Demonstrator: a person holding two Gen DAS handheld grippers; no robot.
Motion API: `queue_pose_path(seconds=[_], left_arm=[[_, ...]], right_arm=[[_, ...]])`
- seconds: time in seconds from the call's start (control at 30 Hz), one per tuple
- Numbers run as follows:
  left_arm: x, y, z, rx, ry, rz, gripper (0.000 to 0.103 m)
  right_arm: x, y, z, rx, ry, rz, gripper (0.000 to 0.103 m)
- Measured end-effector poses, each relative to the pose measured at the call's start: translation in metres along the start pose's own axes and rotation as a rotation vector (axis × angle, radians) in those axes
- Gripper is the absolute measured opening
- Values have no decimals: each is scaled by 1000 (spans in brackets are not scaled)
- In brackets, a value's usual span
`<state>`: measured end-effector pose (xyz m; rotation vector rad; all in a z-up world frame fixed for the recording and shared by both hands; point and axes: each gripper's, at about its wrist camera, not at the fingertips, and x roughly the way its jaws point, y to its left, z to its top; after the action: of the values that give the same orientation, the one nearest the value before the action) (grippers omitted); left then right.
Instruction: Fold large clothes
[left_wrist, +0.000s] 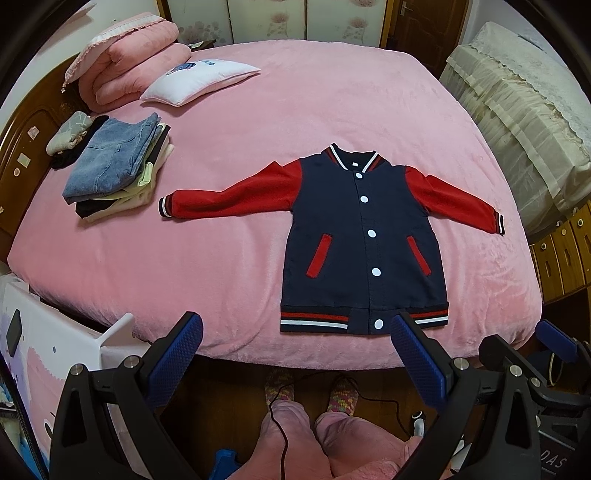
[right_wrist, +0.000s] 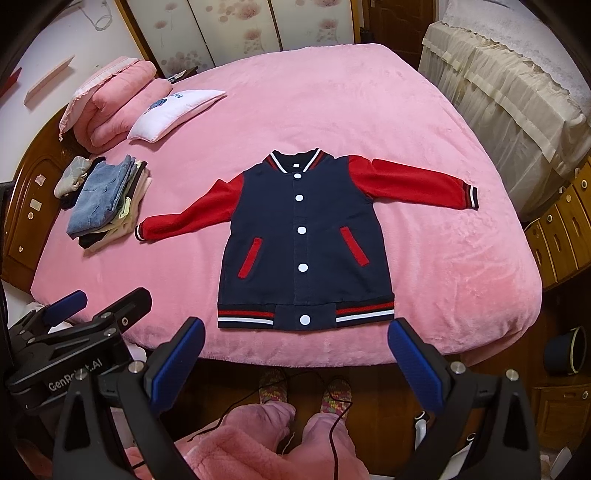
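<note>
A navy varsity jacket (left_wrist: 354, 236) with red sleeves and white snaps lies flat, face up, on the pink bed, both sleeves spread out; it also shows in the right wrist view (right_wrist: 306, 236). My left gripper (left_wrist: 295, 334) is open and empty, held off the bed's near edge just below the jacket's hem. My right gripper (right_wrist: 295, 338) is open and empty, also just below the hem. The right gripper shows at the right in the left wrist view (left_wrist: 532, 350). The left gripper shows at the left in the right wrist view (right_wrist: 99, 306).
A stack of folded clothes topped by jeans (left_wrist: 114, 166) lies at the bed's left. A white pillow (left_wrist: 199, 79) and a folded pink quilt (left_wrist: 129, 62) sit at the headboard end. A lace-covered cabinet (left_wrist: 517, 110) stands to the right. The person's legs and a cable (left_wrist: 280, 413) are below.
</note>
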<state>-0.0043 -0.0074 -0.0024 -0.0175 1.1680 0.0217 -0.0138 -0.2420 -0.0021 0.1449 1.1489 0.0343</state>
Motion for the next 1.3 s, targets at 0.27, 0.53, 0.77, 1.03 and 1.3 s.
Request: queue_pose_path(seconds=[0.27, 0.53, 0.77, 1.03, 1.3], left_arm=[[1, -10, -2, -1, 11, 13, 101], [7, -18, -9, -66, 30, -12, 101], [30, -19, -19, -158, 113, -46, 101], [69, 35, -38, -384, 236, -46, 101], [114, 117, -35, -536, 236, -48, 101]], right_arm=[[1, -3, 3, 0, 3, 6, 100], [0, -12, 6, -39, 10, 31, 100], [11, -25, 14, -100, 29, 90, 100], [34, -13, 21, -209, 7, 30, 100], [86, 6, 34, -188, 101, 58, 93]])
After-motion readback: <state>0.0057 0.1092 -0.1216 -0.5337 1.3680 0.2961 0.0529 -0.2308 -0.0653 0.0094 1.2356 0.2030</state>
